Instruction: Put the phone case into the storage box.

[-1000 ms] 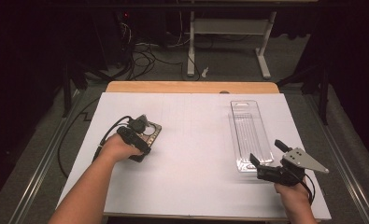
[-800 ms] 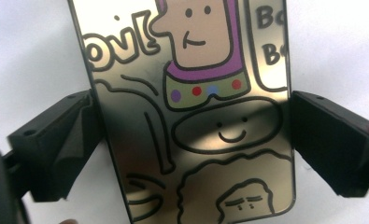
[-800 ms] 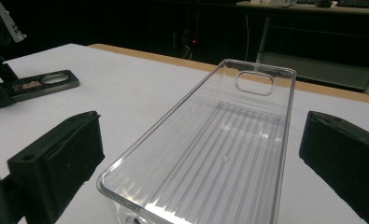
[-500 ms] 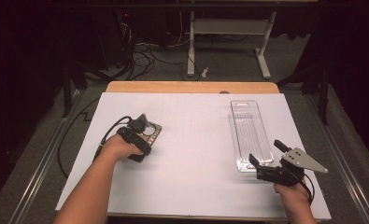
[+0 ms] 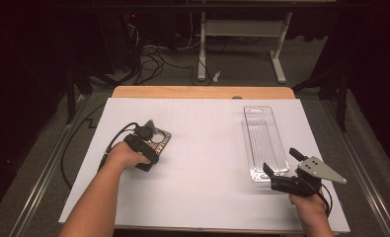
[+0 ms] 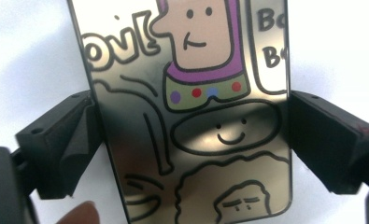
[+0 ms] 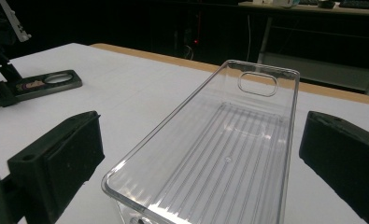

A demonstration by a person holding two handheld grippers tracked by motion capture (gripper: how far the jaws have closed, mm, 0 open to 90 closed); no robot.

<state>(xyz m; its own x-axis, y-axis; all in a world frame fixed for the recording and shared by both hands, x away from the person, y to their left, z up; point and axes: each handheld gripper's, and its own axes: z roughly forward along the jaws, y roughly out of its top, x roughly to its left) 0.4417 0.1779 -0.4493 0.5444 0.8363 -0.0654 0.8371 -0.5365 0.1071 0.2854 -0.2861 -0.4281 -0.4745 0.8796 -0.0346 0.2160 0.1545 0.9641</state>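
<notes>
The left gripper [image 5: 150, 139] stands with its jaws just closing beside the edges of the cartoon-printed case [image 6: 191, 112]; the right gripper [image 5: 282, 170], jaws wide, faces the clear tray [image 7: 219, 154]; bare white table [image 5: 207, 163] lies between them.

Glossy mirror-like metal case [image 6: 191, 116], clear ribbed plastic tray [image 7: 229, 154], matt white tabletop [image 5: 207, 148].
</notes>
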